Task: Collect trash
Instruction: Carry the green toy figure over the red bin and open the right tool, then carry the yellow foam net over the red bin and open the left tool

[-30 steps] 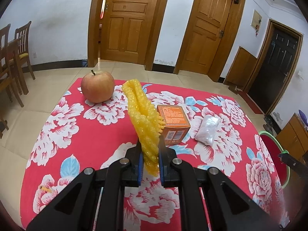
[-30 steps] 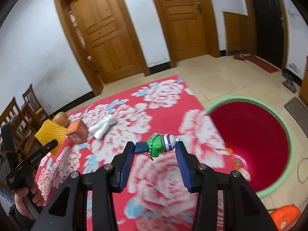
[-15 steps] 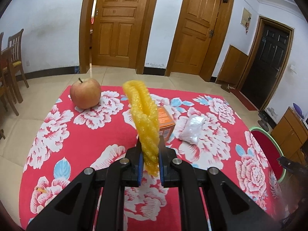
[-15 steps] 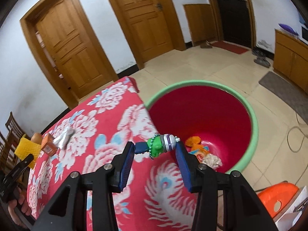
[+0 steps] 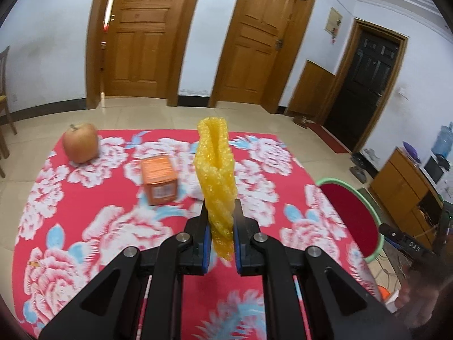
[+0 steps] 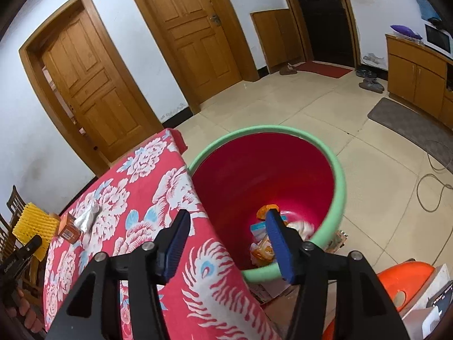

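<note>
The right gripper [image 6: 226,231] is held above the edge of the table [image 6: 147,175], tilted down toward the red bucket with a green rim [image 6: 338,170] that stands on the floor just beside the table. Its jaws have just been opening and now stand apart with nothing between them; the blue pads [image 6: 276,235] touch nothing. At the bottom of the bucket lies some trash [image 6: 266,243], among it orange and white wrappers, partly hidden behind the right finger.

The left gripper [image 5: 220,236] points down and forward over the red tablecloth with white flowers [image 5: 85,226]. It is closed tightly on a yellow foam fruit net [image 5: 216,181], which stands upright out of the jaws, with its lower end hanging a little under the pads. In the right wrist view the same net shows at the far left edge, and below it some fingers of the person's hand [image 6: 27,316].

On the cloth behind the net there are an apple [image 5: 80,146] at the far left corner, an orange small carton [image 5: 160,180] near the middle, and a white crumpled wrapper [image 6: 87,218] just beside the carton.
</note>
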